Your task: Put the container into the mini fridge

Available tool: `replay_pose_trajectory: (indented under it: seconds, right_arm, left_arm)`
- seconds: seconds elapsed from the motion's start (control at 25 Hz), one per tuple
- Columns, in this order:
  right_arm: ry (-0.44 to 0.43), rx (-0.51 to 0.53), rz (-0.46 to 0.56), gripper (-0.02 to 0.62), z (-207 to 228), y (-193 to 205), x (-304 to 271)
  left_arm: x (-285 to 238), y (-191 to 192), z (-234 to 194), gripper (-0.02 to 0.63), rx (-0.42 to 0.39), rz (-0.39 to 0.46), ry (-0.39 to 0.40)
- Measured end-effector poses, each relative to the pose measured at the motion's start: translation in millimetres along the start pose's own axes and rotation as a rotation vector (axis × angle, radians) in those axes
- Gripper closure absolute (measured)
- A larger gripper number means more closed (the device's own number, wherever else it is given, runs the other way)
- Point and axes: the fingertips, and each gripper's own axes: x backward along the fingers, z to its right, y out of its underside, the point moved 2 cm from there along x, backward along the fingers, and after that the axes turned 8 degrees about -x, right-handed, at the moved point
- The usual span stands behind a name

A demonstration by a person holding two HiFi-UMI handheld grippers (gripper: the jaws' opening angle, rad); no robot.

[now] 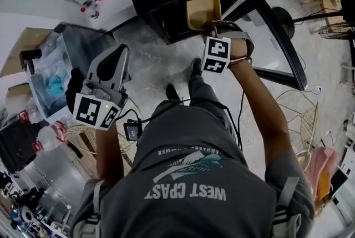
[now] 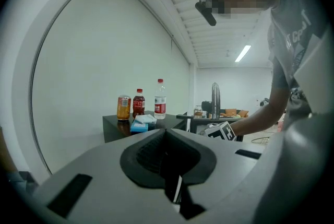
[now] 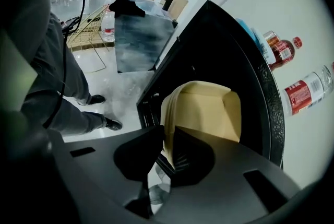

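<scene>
Tan, square-sided, open-topped plastic container (image 3: 209,108) is gripped by its near wall: the right gripper (image 3: 166,137) is clenched on the rim, with one pad inside the wall and one outside. The near edge is judged to be chosen so that the body of the container is carried ahead of the gripper and only the jaw tips need cross the threshold.

The container is located at the front of the dark opening of the black mini fridge (image 3: 209,45). Whether its base is set down on a shelf cannot be told. The glass-fronted black door (image 1: 277,45) is swung wide to the person's right, so the way in is left free.

In the head view the open mouth is turned upward, and the base is turned down and away from the gripper. No pronounced long axis is seen, since the plan is nearly square. The slightly longer run appears to lead from the held rim inward, toward the back of the fridge.

The left gripper (image 2: 167,152) is held low at the person's left, well apart from the fridge, with its jaws closed together on nothing. It is judged to be parked clear, since one grip suffices.
</scene>
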Motion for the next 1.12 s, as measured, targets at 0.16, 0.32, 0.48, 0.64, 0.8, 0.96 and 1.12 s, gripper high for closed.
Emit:
replay_pose_trajectory:
  seconds: [0.16,0.32,0.48,0.64,0.8,0.96,1.12]
  right_arm:
    - [0.011,0.018,0.008,0.538,10,2,-10]
    - [0.031,0.034,0.013,0.535,21,0,-19]
    - [0.063,0.053,0.029,0.533,32,-2,-26]
    - [0.122,0.075,0.052,0.53,44,-4,-32]
    - [0.189,0.085,0.082,0.521,55,-6,-37]
    - [0.25,0.087,0.103,0.509,65,-8,-40]
    - [0.293,0.093,0.117,0.497,74,-8,-43]
  left_arm:
    - [-8,4,2,0.589,0.008,-0.011,0.0]
    - [-15,7,2,0.589,0.016,-0.024,-0.002]
    - [-19,9,1,0.591,0.02,-0.03,-0.005]
    - [-22,11,0,0.589,0.024,-0.039,-0.01]
    - [-24,14,-1,0.589,0.03,-0.049,-0.015]
    - [-25,16,-3,0.589,0.033,-0.057,-0.018]
    - [-28,17,-6,0.589,0.035,-0.059,-0.016]
